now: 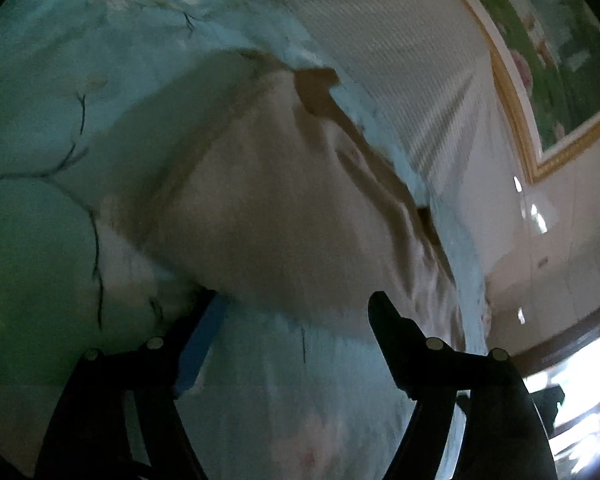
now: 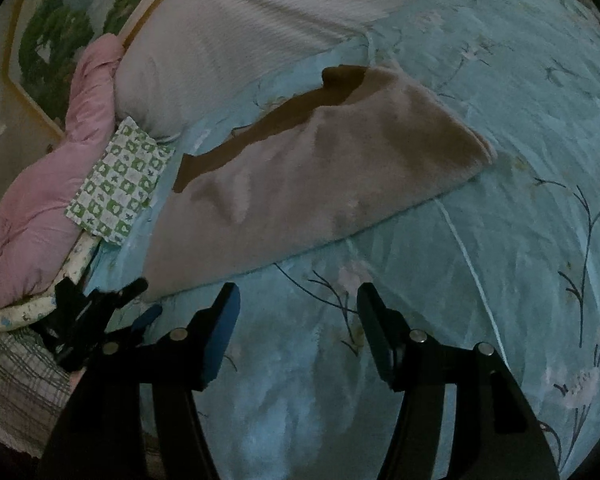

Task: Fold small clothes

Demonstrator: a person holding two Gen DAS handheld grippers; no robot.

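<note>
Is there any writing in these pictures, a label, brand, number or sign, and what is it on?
None can be read.
Beige garment: no tag or print showing.
Green-and-white checked cloth: small shapes only, no letters.
Blue floral bedsheet: branches and blossoms, no text.
Framed picture: blurred greenery, no caption visible.

Left gripper [image 1: 292,308] and right gripper [image 2: 298,296]: black two-finger frames, tapering angular fingers [image 2: 374,320], blue pads [image 2: 220,340] on the inner faces, round silver pivot screws [image 2: 418,336] at the finger joints.
</note>
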